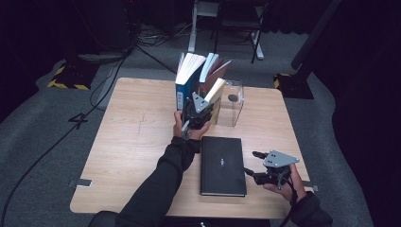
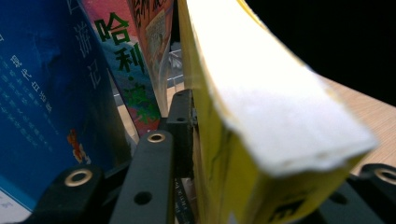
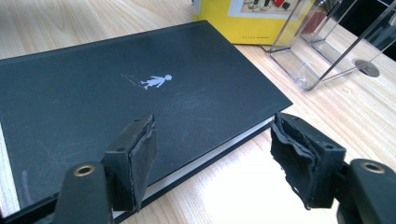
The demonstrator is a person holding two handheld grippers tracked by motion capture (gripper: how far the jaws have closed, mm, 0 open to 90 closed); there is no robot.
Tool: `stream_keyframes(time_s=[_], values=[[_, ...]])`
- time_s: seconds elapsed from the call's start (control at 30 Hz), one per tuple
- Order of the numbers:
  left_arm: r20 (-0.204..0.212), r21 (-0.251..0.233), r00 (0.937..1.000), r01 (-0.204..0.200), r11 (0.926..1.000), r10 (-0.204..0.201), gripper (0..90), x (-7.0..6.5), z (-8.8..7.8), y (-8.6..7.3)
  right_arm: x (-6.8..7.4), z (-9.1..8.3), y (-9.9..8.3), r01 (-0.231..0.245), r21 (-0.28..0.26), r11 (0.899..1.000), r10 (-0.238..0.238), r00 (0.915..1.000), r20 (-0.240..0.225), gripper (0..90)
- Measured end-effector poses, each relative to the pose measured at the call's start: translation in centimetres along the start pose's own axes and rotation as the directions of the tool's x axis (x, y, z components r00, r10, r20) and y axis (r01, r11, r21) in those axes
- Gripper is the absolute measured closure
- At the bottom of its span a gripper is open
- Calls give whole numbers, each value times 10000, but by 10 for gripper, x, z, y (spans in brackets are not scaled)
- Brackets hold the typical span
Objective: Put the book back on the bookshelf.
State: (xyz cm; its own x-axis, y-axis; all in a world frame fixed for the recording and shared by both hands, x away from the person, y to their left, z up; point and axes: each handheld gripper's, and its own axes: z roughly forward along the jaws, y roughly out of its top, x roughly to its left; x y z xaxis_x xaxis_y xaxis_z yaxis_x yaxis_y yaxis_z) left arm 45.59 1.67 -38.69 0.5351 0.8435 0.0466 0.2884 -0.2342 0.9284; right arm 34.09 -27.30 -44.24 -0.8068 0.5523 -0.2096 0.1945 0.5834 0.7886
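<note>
At twelve o'clock on the table (image 1: pixel 127 142), the left gripper (image 1: pixel 198 105) is clenched on a yellow book (image 2: pixel 261 121) standing beside a blue book (image 1: pixel 185 80) and a clear stand (image 1: pixel 232 106). The right gripper (image 3: pixel 212 154) (jaws apart, grasping nothing) sits at four o'clock, straddling the edge of a flat black book (image 1: pixel 222 165).

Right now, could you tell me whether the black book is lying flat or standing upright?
Lying flat: the black book rests closed, cover up, on the table.
</note>
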Motion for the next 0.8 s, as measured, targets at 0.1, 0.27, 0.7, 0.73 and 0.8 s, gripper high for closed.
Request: stream_keyframes(time_s=[0.1,0.27,0.7,0.73,0.8], values=[[-17,-3,10000,21,10000,-21,749,0,0,0,0,1,0,-2,111,9999,2,10000,-38,315],[-107,-196,9999,105,9998,-108,754,-1,3,1,0,1,0,32,147,9999,-31,9999,-99,315],[-1015,-967,9944,209,9951,-307,754,-8,18,20,0,0,-1,16,138,9999,-14,9999,-167,317],[-1080,-987,9937,204,9949,-311,754,-9,20,20,0,0,-1,28,143,9999,-25,9999,-163,317],[-1138,-1056,9927,279,9940,-400,754,-10,22,21,0,0,-1,48,139,9999,-45,9998,-192,317]])
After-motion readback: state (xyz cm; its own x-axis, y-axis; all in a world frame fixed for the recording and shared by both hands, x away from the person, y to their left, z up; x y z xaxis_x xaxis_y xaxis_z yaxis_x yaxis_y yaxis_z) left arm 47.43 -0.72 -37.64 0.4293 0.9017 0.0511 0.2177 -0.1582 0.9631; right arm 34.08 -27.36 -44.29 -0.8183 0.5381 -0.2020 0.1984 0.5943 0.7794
